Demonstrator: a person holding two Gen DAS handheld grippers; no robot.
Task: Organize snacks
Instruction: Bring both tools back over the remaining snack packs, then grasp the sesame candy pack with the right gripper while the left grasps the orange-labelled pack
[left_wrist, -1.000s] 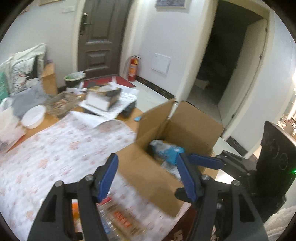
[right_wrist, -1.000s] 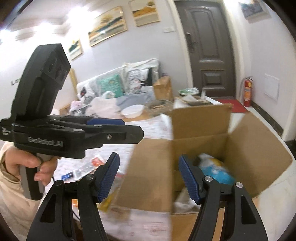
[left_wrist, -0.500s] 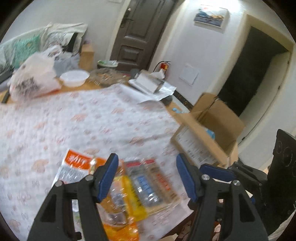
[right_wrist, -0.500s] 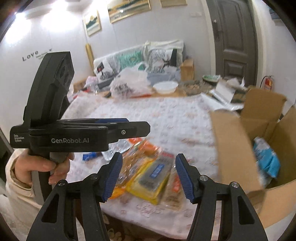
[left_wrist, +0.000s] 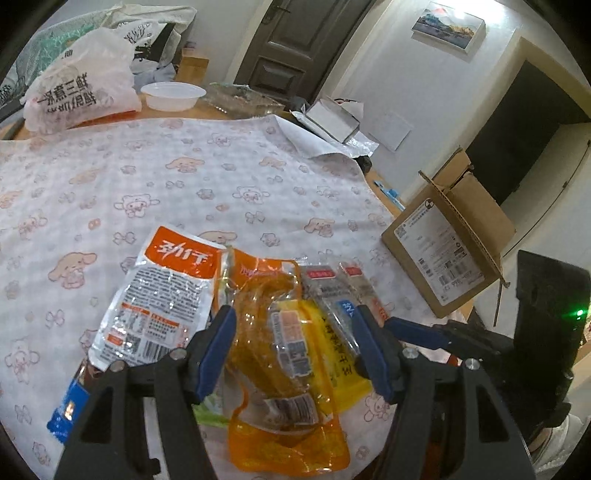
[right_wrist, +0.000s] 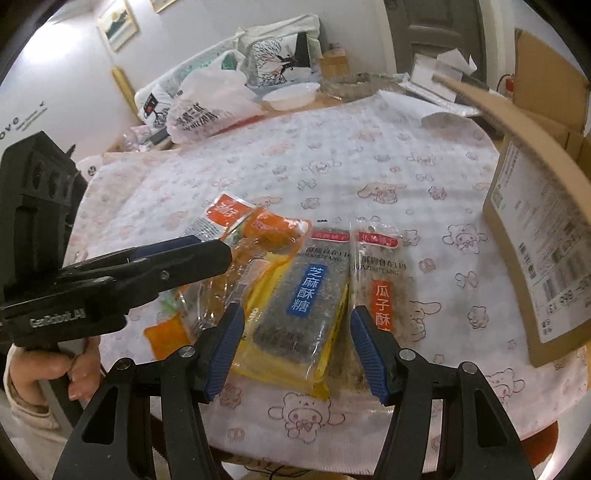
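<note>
Both wrist views have swung off the open cardboard box (left_wrist: 448, 243) and now look down on the snack pile at the near edge of the desk (left_wrist: 155, 177), so EARLIER views of the box interior are gone and the next pick is being lined up. Box sits at the right edge of the desk, well apart from the pile, flaps up; what is inside cannot be seen now

Left hand-held gripper (left_wrist: 291, 350): jaws about half apart, nothing held, hovering over the orange clear pouch (left_wrist: 284, 369). Pads do not look pressed on it, contact cannot be told for sure. White-and-orange sachet (left_wrist: 162, 295) lies just left of it, yellow packet (left_wrist: 332, 350) partly under it on the right, small blue packet (left_wrist: 68, 406) at the near left edge

Right hand-held gripper (right_wrist: 295, 339): jaws narrower than 1 second ago, now steady, empty, straddling the sesame brittle bar with blue label (right_wrist: 306, 295), which lies on the yellow packet. Seed brittle bar with orange label (right_wrist: 380, 284) lies just beside it on the right, touching or nearly so

Judgement: at least 5 or 6 snacks not yet boxed, so the task is nowhere near done. Each hand looks set for its own pick. Risk: slippery overlapping wrappers, a grip may drag a neighbour along
</note>
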